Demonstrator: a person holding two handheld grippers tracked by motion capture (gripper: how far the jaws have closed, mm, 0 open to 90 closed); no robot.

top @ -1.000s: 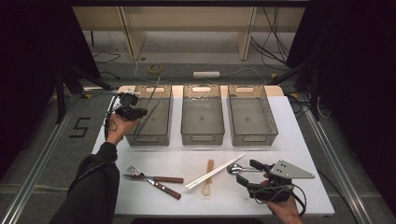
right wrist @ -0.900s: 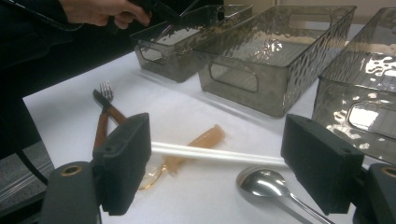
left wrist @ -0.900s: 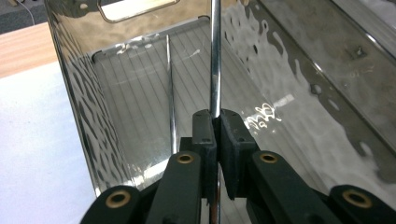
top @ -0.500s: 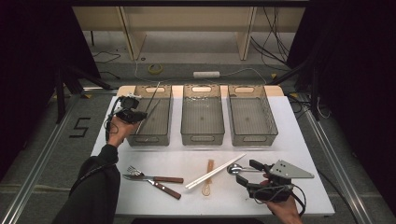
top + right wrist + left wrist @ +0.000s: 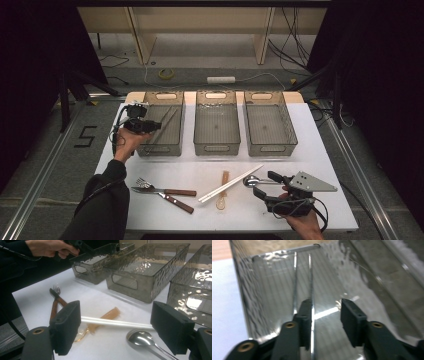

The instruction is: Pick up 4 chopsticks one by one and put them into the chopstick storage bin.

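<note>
At the upper left of the high view the left gripper is hanging over the left bin, and its jaws have just been opening. In the left gripper view a pair of metal chopsticks is running up the middle of the frame inside that bin; one stick is lying against the inner face of the left jaw, the other jaw is standing well clear, so nothing is being pinched. In the high view the sticks are showing as thin slanted lines inside the bin. At the lower right of the high view the right gripper is resting low over the table, its jaws standing wide apart with nothing gripped. In the right gripper view a spoon is lying between those jaws at the bottom centre, white chopsticks are crossing just behind it, and a fork and knife are lying at centre left.
</note>
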